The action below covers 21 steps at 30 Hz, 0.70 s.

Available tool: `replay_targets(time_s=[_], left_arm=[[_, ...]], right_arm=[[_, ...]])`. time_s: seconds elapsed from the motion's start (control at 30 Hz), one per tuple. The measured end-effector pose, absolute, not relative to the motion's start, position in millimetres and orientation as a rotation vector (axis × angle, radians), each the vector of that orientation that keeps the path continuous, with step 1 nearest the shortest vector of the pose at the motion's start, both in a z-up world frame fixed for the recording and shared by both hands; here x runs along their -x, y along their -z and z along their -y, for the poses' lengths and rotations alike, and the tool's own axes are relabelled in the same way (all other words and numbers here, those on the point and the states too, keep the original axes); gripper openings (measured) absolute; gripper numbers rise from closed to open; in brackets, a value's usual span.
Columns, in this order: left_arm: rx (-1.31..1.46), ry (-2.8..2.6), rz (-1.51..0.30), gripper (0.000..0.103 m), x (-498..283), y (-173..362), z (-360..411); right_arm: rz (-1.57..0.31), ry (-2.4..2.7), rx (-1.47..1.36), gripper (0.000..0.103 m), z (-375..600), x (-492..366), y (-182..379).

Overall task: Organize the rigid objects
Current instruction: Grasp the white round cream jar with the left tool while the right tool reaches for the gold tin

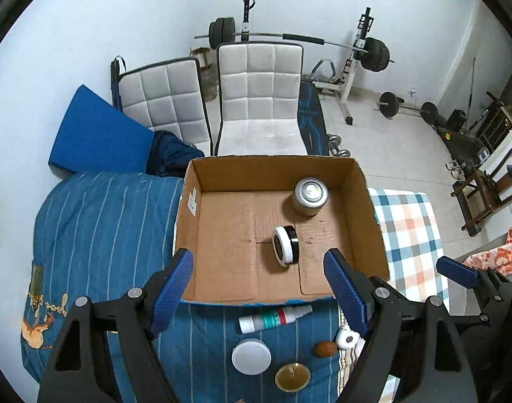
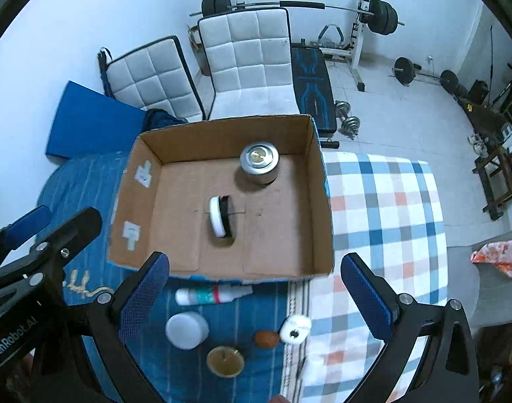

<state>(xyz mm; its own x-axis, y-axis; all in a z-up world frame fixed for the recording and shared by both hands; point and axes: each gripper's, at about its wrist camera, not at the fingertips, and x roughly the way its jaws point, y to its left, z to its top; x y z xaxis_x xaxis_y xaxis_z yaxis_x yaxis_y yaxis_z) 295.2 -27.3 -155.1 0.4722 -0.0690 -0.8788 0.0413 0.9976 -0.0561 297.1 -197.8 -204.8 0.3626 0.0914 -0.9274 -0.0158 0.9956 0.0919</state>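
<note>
An open cardboard box [image 1: 373, 221] [image 2: 323, 221] sits on the bed. Inside it stand a silver round push light [image 1: 310, 195] [image 2: 260, 163] and a black-and-white jar on its edge [image 1: 285, 243] [image 2: 220, 216]. In front of the box lie a white tube with green and red bands [image 1: 274, 318] [image 2: 213, 295], a white round lid [image 1: 251, 356] [image 2: 186, 329], a gold tin [image 1: 292, 376] [image 2: 225, 361], a brown oval piece [image 1: 325, 348] [image 2: 266, 338] and a small white roll [image 1: 348, 339] [image 2: 295, 329]. My left gripper [image 1: 261, 288] and right gripper [image 2: 256, 299] hover open and empty above these.
A blue striped quilt [image 1: 98, 221] and a checked blanket [image 2: 383, 208] cover the bed. Two white padded chairs [image 1: 259, 97], a blue mat [image 1: 98, 131] and a barbell rack with weights [image 1: 360, 53] stand behind the box.
</note>
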Motion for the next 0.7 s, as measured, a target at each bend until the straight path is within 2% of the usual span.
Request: replay_targets(time_s=[0.23,0.4,0.57,0.7], left_arm=[[0.037,0.082,-1.059,0.079,-264,141,29],[0.084,0.055,-1.100,0.079,-246,153,19],[-0.025,-0.032,-1.217,0.079,-233,208,15],[0.036,-0.026,-1.367,0.079,-229,270,9]], right_arm=[[-1.172,-0.069,-0.115,0.103,207,-264,189],[-1.195,-0.097,-0.078,0.103,211,-247,207],[-1.339,-0.086,-0.081,0.103,221,-231,265],[-1.455,-0.029,-0.115,0.103,237,-226,325]])
